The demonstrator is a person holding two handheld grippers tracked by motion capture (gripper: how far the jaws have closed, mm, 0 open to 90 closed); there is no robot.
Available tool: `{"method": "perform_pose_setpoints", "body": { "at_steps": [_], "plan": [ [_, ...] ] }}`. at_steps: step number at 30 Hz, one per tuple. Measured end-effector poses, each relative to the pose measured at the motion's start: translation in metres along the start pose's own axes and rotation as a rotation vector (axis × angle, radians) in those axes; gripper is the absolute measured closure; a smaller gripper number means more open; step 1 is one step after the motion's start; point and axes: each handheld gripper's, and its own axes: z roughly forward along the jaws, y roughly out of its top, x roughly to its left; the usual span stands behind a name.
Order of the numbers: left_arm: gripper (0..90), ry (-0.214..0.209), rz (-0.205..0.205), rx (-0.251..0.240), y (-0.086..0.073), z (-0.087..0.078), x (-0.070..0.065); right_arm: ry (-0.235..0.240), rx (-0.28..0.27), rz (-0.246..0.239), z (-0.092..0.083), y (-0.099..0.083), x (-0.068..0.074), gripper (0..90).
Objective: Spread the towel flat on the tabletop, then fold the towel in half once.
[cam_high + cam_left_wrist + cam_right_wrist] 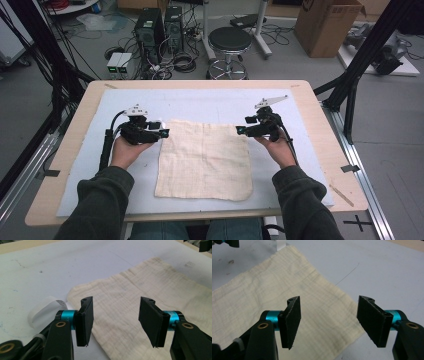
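Cream cloth (204, 160) flat between open tongs

This is a lab or robotics workroom, not a home. Beyond the grippers, past the far edge of the wooden table (320, 150), two black computer towers (159, 27) stand on a grey floor amid loose coils of cable (182, 62). A round black stool (229, 40) sits just to their right, and an open cardboard box (327, 25) farther right. Black metal frame struts (370, 50) rise on both sides of the table, and aluminium rails (367, 190) run along the floor beside it.
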Motion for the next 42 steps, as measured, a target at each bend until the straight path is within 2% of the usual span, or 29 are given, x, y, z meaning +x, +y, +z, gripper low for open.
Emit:
{"method": "perform_pose_setpoints", "body": {
  "at_steps": [5, 8, 13, 15, 18, 21, 23, 26, 28, 31, 35, 38, 42],
  "plan": [
    [45.7, -0.012, 0.013, -0.003, 0.001, 0.000, -0.003, 0.010, 0.003, -0.005, 0.000, -0.001, 0.003, 35.4],
    [46.4, -0.015, 0.007, 0.008, 0.001, 0.002, -0.002, 0.014, 0.005, -0.003, 0.000, -0.001, 0.004, 35.4],
    [48.2, -0.008, -0.002, -0.006, 0.005, 0.003, 0.001, -0.002, 0.011, -0.019, -0.001, 0.001, 0.001, 36.2],
    [48.3, -0.004, -0.012, 0.010, 0.010, 0.005, 0.005, -0.013, 0.020, -0.025, -0.003, 0.006, -0.002, 36.3],
    [48.2, 0.001, -0.008, -0.013, 0.024, 0.005, 0.008, -0.015, 0.002, -0.012, -0.006, 0.014, -0.007, 37.3],
    [48.5, 0.002, 0.001, -0.006, 0.034, 0.008, 0.010, -0.018, -0.001, -0.005, -0.005, 0.019, -0.011, 37.5],
    [48.3, 0.007, -0.006, -0.001, 0.036, 0.012, 0.013, -0.026, -0.002, 0.006, 0.000, 0.020, -0.015, 36.8],
    [46.5, 0.042, -0.008, 0.010, 0.036, 0.019, 0.018, -0.029, 0.013, 0.047, 0.010, 0.017, -0.023, 36.7],
    [47.8, 0.041, -0.025, 0.021, 0.034, 0.024, 0.022, -0.041, 0.034, 0.064, 0.018, 0.015, -0.028, 38.2],
    [51.4, 0.057, -0.043, 0.046, 0.030, 0.033, 0.028, -0.062, 0.054, 0.064, 0.025, 0.013, -0.032, 38.5],
    [51.0, 0.077, -0.055, 0.077, 0.026, 0.049, 0.032, -0.074, 0.055, 0.079, 0.033, 0.011, -0.037, 42.6],
    [51.2, 0.098, -0.052, 0.107, 0.025, 0.060, 0.034, -0.088, 0.088, 0.079, 0.040, 0.008, -0.041, 43.7],
    [52.3, 0.108, -0.089, 0.125, 0.018, 0.070, 0.040, -0.109, 0.111, 0.084, 0.045, 0.004, -0.046, 47.2]
  ]
}}
